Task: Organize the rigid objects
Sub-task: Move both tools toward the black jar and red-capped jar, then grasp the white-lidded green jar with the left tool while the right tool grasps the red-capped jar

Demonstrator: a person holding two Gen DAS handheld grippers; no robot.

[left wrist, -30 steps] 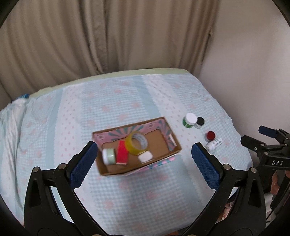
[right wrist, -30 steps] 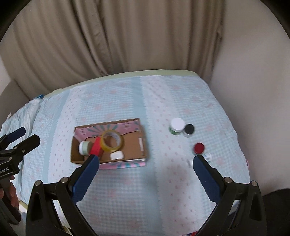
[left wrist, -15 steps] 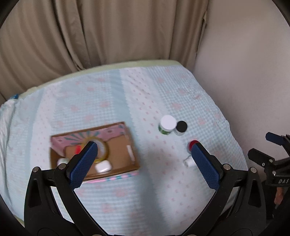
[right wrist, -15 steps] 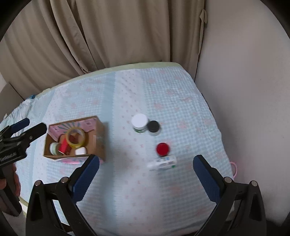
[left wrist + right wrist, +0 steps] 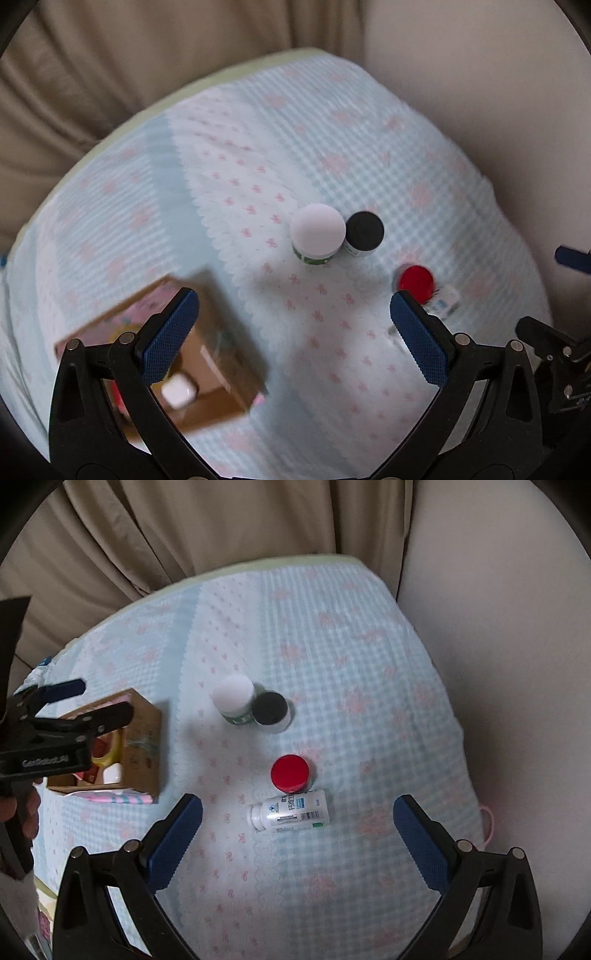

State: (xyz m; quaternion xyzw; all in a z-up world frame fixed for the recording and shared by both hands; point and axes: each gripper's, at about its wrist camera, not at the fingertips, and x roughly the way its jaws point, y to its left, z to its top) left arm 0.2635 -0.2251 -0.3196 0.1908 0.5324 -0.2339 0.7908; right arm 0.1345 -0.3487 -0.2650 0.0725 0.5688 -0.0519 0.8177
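Note:
A white-lidded jar (image 5: 317, 234) (image 5: 235, 698) and a black-lidded jar (image 5: 364, 232) (image 5: 272, 712) stand side by side on the blue patterned cloth. Nearer stands a red-lidded jar (image 5: 416, 280) (image 5: 290, 772), with a white pill bottle (image 5: 290, 810) (image 5: 445, 301) lying on its side just in front of it. A cardboard box (image 5: 218, 369) (image 5: 142, 746) at the left holds a yellow tape roll (image 5: 110, 755), a white piece (image 5: 178, 390) and red items. My left gripper (image 5: 293, 334) is open above the cloth. My right gripper (image 5: 297, 840) is open, hovering over the pill bottle.
Beige curtains (image 5: 184, 535) hang behind the bed and a plain wall (image 5: 498, 627) borders its right side. The cloth's right edge (image 5: 465, 775) drops off close to the jars. A hand (image 5: 22, 808) holds the left gripper beside the box.
Both grippers have swung right and moved nearer the cloth; the box has slid to the left of both views and the jars and pill bottle now sit near the centre.

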